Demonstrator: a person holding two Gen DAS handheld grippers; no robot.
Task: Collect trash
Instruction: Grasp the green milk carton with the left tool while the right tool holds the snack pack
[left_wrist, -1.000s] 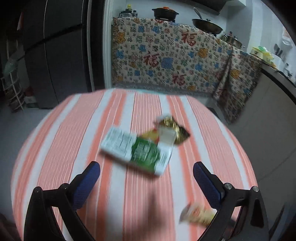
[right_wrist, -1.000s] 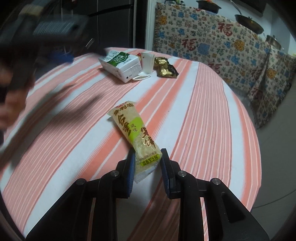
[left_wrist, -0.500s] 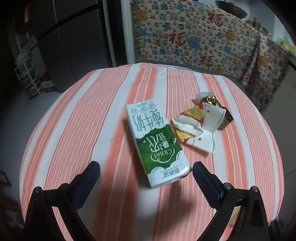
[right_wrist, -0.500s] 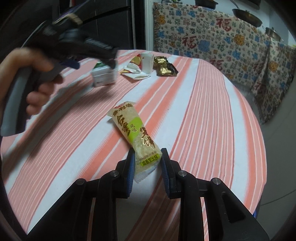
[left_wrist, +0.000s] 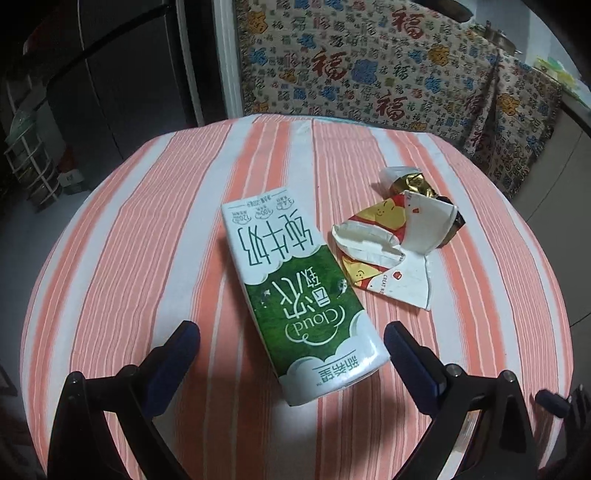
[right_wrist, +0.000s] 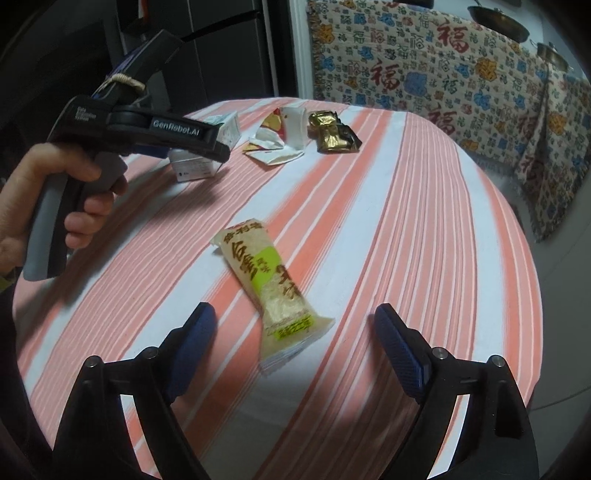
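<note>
So nothing has been picked up yet, by the look of it — four bits of trash are laid out on the striped table (left_wrist: 129, 229). The biggest is the milk carton (left_wrist: 299, 295), lying flat with its near end between the fingers of the left gripper (left_wrist: 291, 334), which are spread wide and touching nothing. Just to its right a torn paper cup (left_wrist: 391, 243) is seen, touching or nearly touching the carton's edge, with a gold wrapper (left_wrist: 413, 182) tucked behind it. Well apart from that pile, a yellow snack packet (right_wrist: 269, 284) is lined up in front of the right gripper (right_wrist: 295, 325), whose fingers are also wide open with the packet's near end lying between them.

The step in hand seems to be lining up for the grasp on both sides. Next, each gripper probably has to be lowered and closed — the carton's width nearly fills the left opening, so careful centering would be needed. No bin is shown, so the drop-off spot can't be told.
</note>
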